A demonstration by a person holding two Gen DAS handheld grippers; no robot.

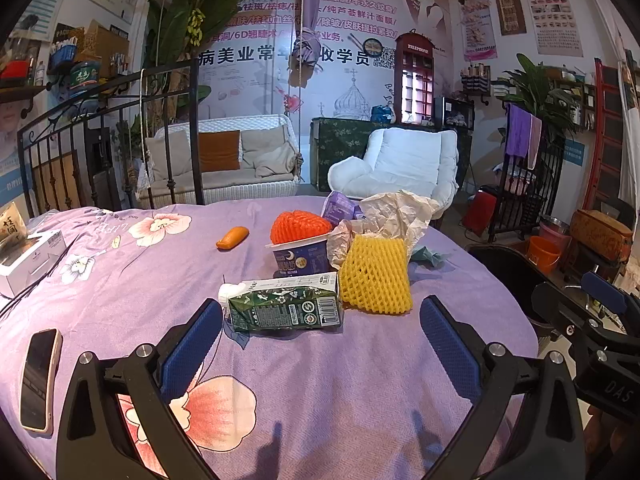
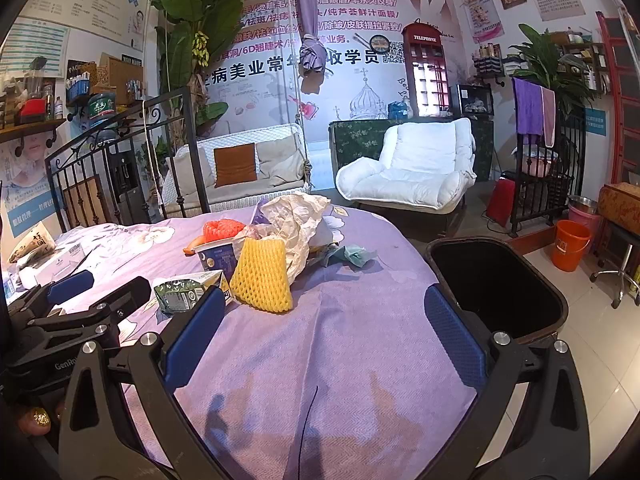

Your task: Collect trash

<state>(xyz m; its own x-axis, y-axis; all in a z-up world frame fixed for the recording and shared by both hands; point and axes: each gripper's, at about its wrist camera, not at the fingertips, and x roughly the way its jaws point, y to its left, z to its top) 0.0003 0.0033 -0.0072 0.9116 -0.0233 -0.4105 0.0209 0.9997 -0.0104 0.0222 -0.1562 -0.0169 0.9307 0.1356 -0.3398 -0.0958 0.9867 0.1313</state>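
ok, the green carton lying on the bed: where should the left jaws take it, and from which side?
Grip the green carton across its flat long faces, mid-body, coming straight in from the near side. It lies on its side with its long axis across the left gripper, whose jaws are open and look wider than the carton. Avoid the white cap end on the left; the yellow foam net crowds the right end.
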